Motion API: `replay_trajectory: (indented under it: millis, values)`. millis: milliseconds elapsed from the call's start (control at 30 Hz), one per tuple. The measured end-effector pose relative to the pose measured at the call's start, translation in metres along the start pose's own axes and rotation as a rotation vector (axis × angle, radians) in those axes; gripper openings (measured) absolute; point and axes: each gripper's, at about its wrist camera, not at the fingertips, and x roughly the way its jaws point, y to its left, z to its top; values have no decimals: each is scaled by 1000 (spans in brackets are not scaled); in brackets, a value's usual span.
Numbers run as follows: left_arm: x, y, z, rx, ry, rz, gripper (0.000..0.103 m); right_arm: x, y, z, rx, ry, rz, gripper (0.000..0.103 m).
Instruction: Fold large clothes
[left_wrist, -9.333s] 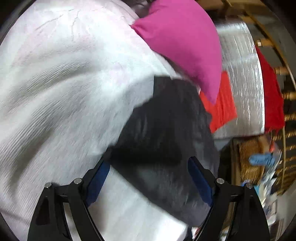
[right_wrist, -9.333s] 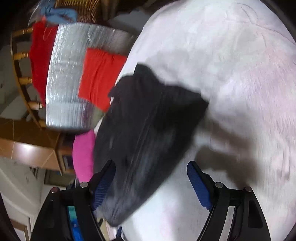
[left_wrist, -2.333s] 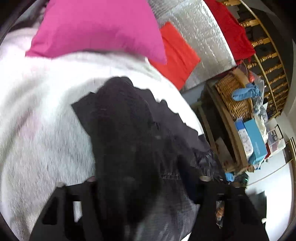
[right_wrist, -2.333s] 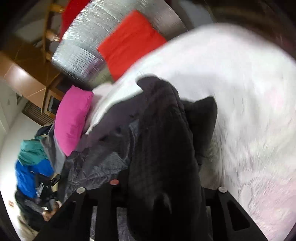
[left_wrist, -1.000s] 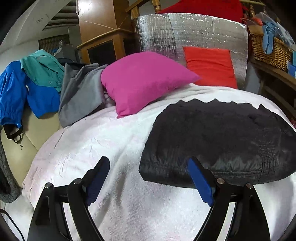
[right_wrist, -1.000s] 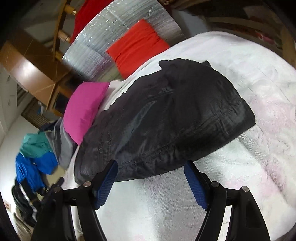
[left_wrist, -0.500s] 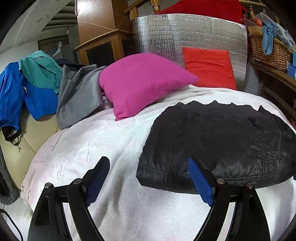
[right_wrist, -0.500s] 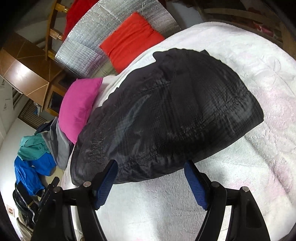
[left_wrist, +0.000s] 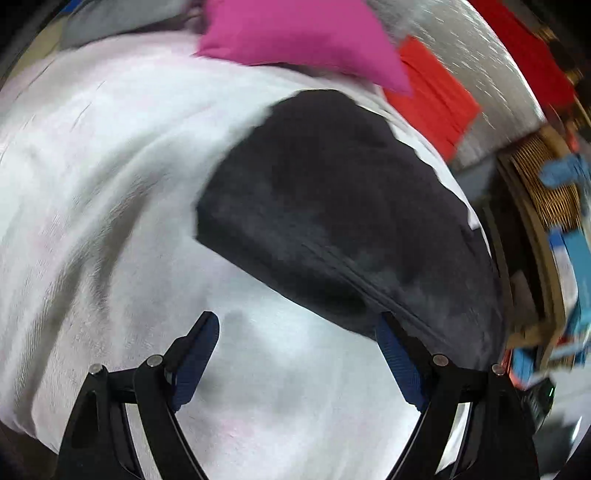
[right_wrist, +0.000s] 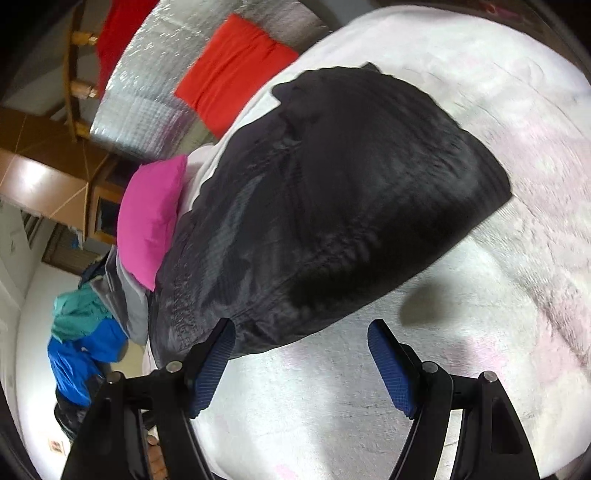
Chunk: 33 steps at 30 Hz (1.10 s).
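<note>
Black and faintly glossy, the folded jacket (left_wrist: 332, 221) lies as a rounded bundle on the white fleece blanket (left_wrist: 110, 177). In the left wrist view it fills the centre and runs toward 4 o'clock, with a stitched hem along its near edge. In the right wrist view the jacket (right_wrist: 332, 206) spreads across the middle, its quilted surface catching light, its near hem sloping down toward 8 o'clock.

The left gripper (left_wrist: 297, 354) has its jaws spread wide and holds nothing. Its blue-padded fingers (left_wrist: 195, 354) hang over bare blanket, and the finger at 4 o'clock sits right at the jacket's near hem; contact cannot be judged through the motion blur.

The right gripper (right_wrist: 301, 365) is likewise spread wide and empty. Its blue-padded fingers (right_wrist: 391, 369) frame blanket (right_wrist: 517, 184) just below the jacket's near edge, with the finger at 8 o'clock overlapping the hem in the picture.

At 12 o'clock in the left wrist view a pink pillow (left_wrist: 295, 37) rests on the blanket just beyond the jacket, and a red cushion (left_wrist: 432, 96) leans against a silver foil panel (left_wrist: 480, 55) at 1 o'clock. A wicker basket (left_wrist: 543, 177) stands at 3 o'clock. In the right wrist view, blue and teal clothing (right_wrist: 81, 332) hangs at 8 o'clock.
</note>
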Motion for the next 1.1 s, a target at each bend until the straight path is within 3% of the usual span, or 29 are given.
replay_trajectory:
  millis: [233, 400, 433, 500, 533, 600, 767, 933, 1000, 1100]
  values:
    - [15, 16, 18, -178, -32, -74, 87, 14, -17, 20, 162, -66, 11, 77]
    - [15, 14, 24, -195, -108, -104, 87, 19, -29, 31, 254, -130, 77, 78]
    - [16, 15, 25, -203, -120, -112, 80, 19, -29, 32, 249, -140, 73, 76]
    - [17, 21, 25, -238, -144, -135, 66, 18, -26, 32, 223, -160, 33, 61]
    - [18, 24, 24, -251, -146, -146, 60, 18, -24, 32, 207, -164, 15, 59]
    - [18, 30, 24, -268, -153, -167, 55, 16, -19, 31, 181, -178, -3, 54]
    - [13, 13, 18, -186, -201, -132, 42, 11, -5, 31, 106, -219, -40, 44]
    - [1, 11, 14, -155, -217, -125, 41, -3, 3, 33, 41, -287, -54, 41]
    - [6, 9, 13, -140, -211, -87, 42, 7, -2, 35, 57, -242, -82, 41]
    - [18, 14, 19, -170, -172, -64, 54, 11, -14, 36, 100, -198, -78, 45]
